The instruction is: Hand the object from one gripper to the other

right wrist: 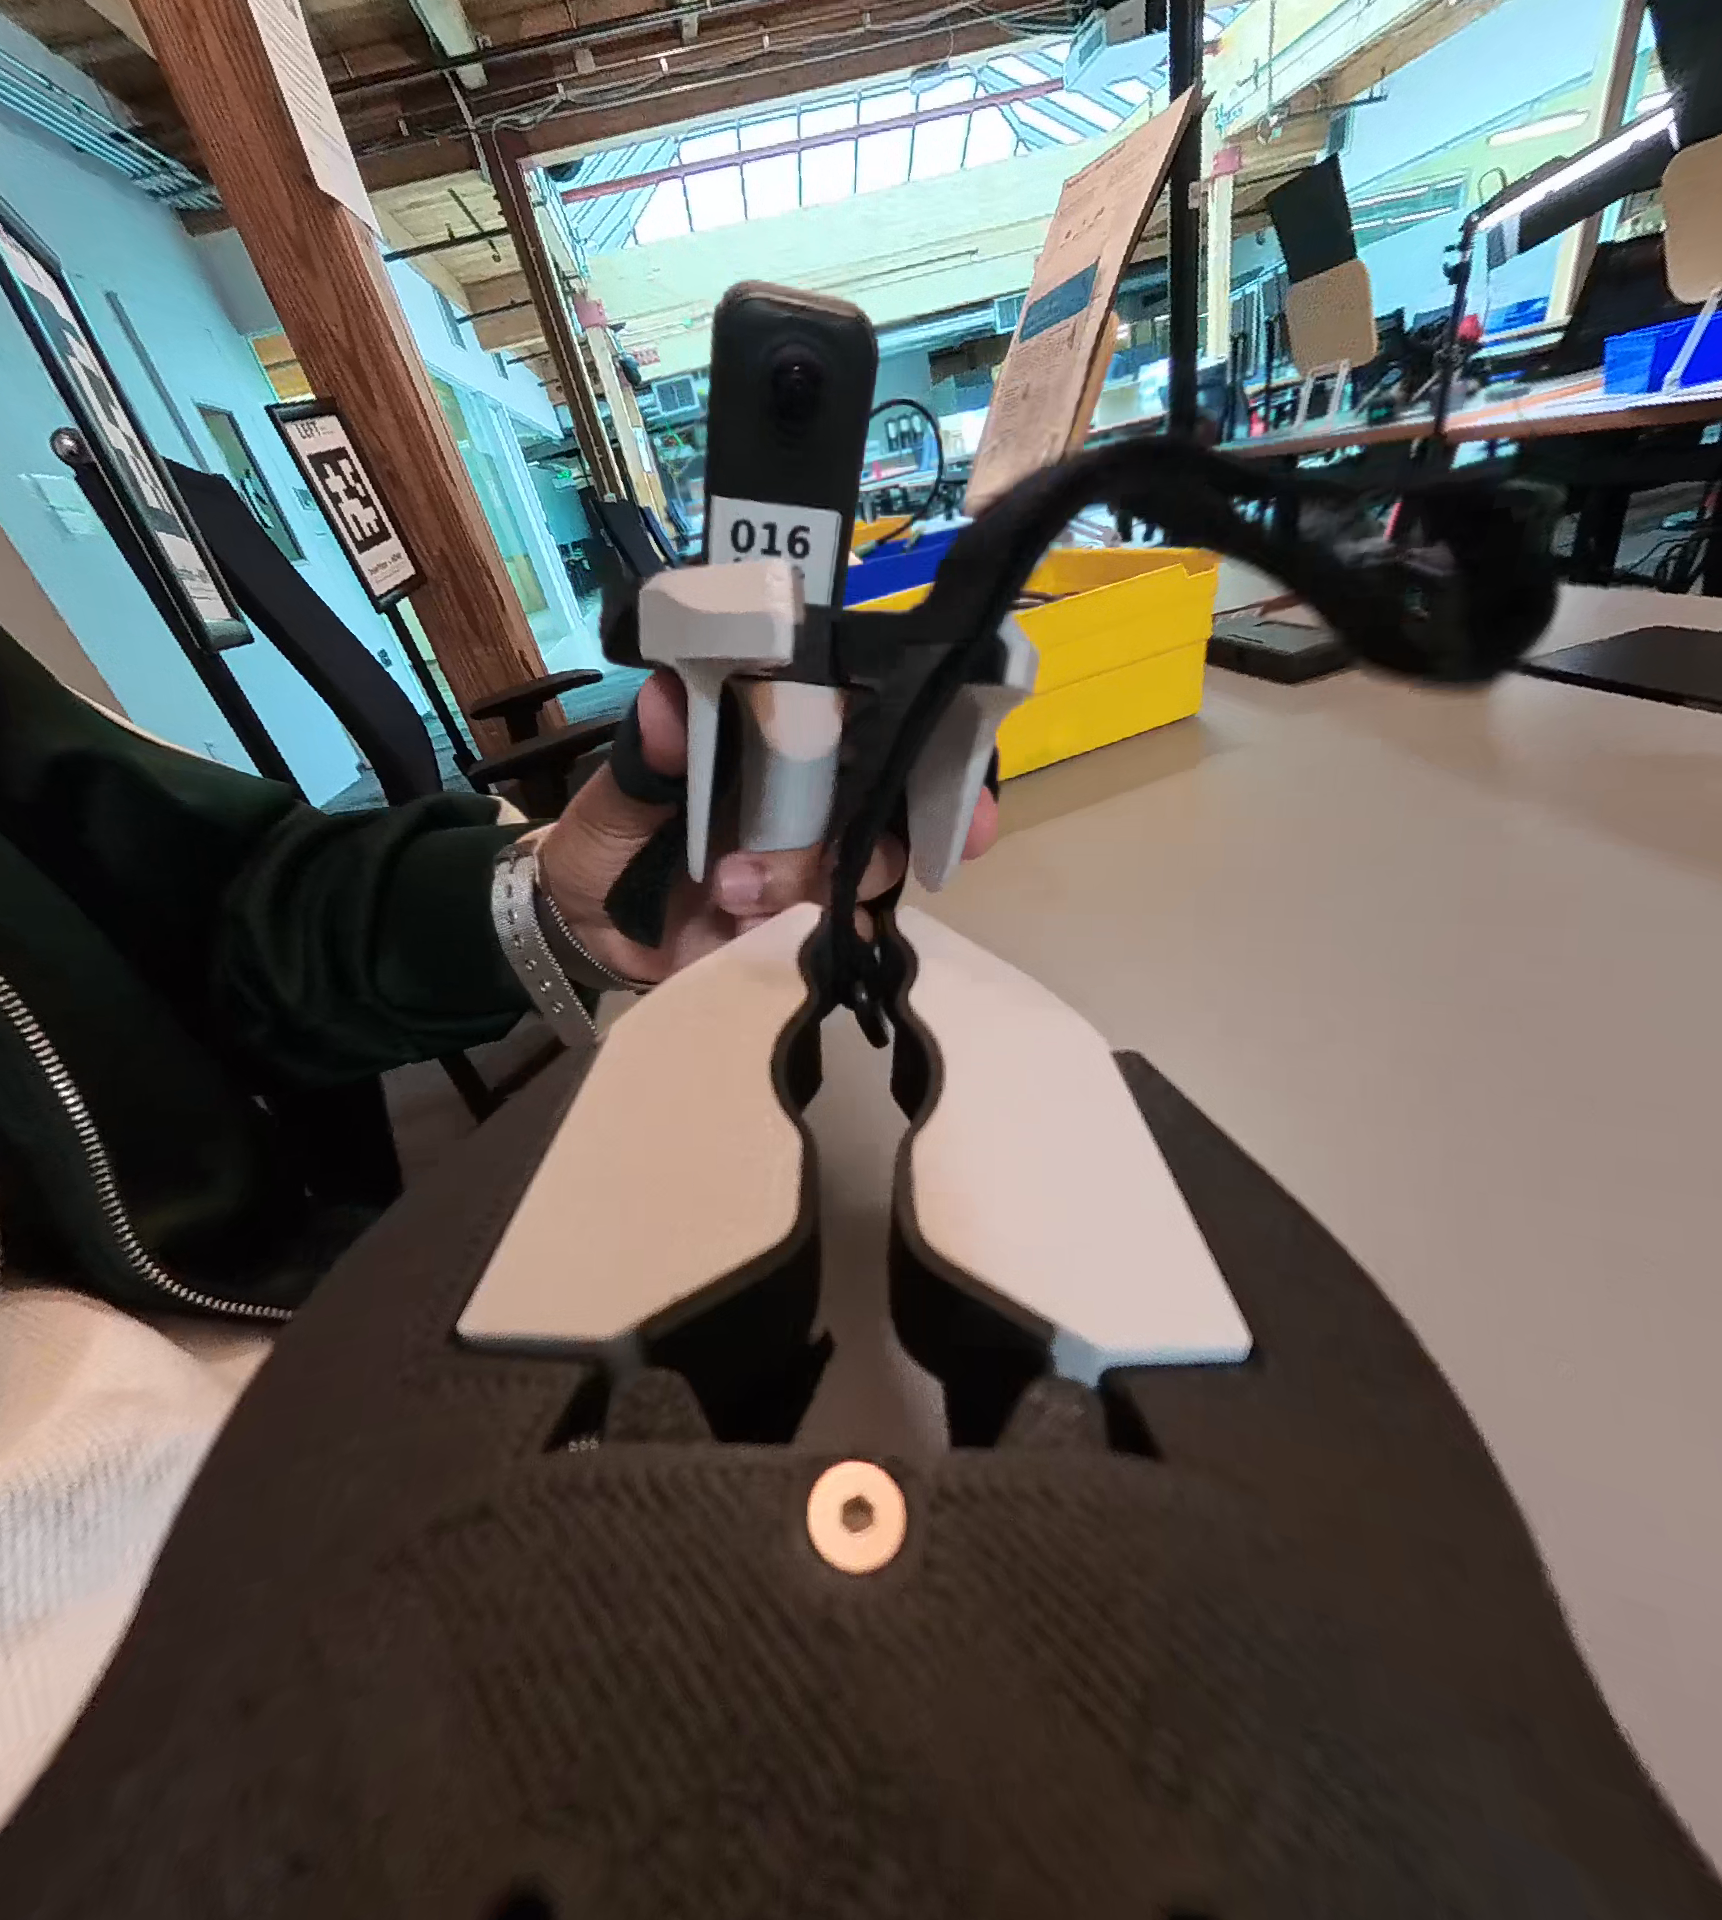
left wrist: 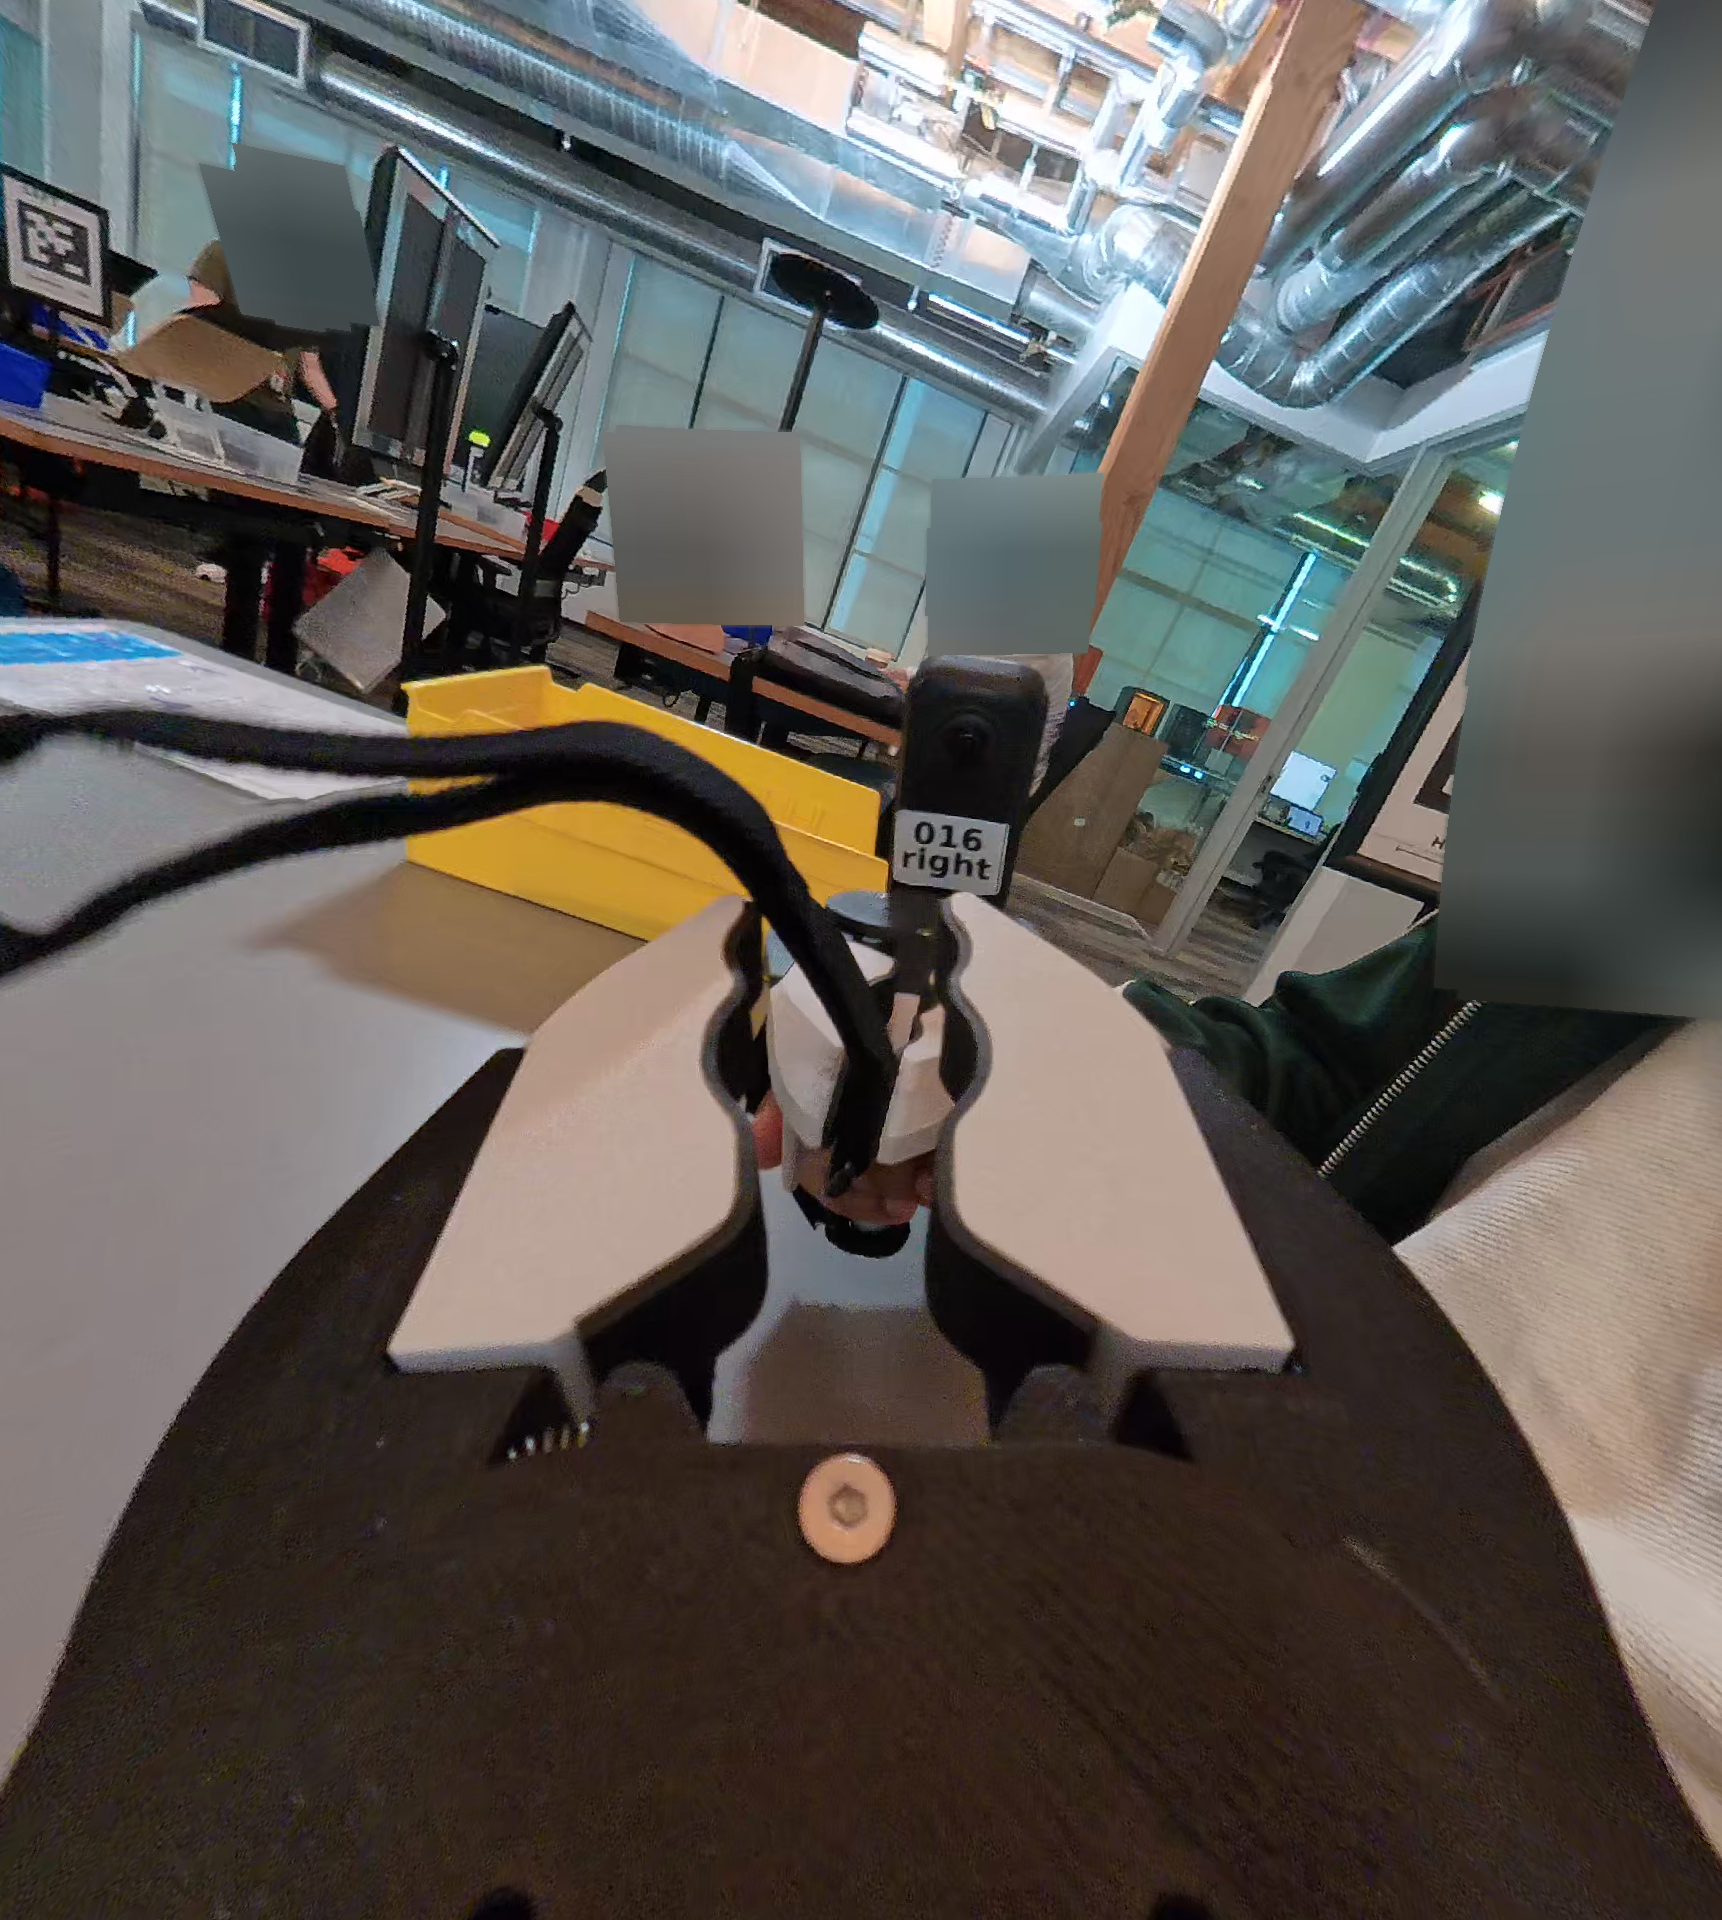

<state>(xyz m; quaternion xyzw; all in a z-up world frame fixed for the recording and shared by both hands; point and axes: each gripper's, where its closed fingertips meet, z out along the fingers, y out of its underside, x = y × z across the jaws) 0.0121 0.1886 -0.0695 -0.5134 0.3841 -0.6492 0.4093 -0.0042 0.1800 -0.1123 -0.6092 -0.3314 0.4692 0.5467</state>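
Note:
A black fabric strap [right wrist: 1200,488] hangs in the air over the grey table [right wrist: 1356,935]. My right gripper [right wrist: 855,951] is shut on one end of it. The strap rises from there and curls off to a loop on the right. My left gripper [right wrist: 815,878] faces the right one, open, and the strap runs between its white fingers [right wrist: 706,769]. In the left wrist view my left gripper [left wrist: 852,935] is open around the right gripper's tips [left wrist: 862,1091], which pinch the strap [left wrist: 576,769]. The strap's loop hangs at the left.
A yellow bin [left wrist: 628,831] stands on the table [left wrist: 161,1143] behind the grippers; it also shows in the right wrist view [right wrist: 1117,644]. The person's dark sleeve [right wrist: 265,883] and pale clothing are close by. Desks, monitors and blue bins stand farther back. Spacing between my two grippers at the tips: around 5 cm.

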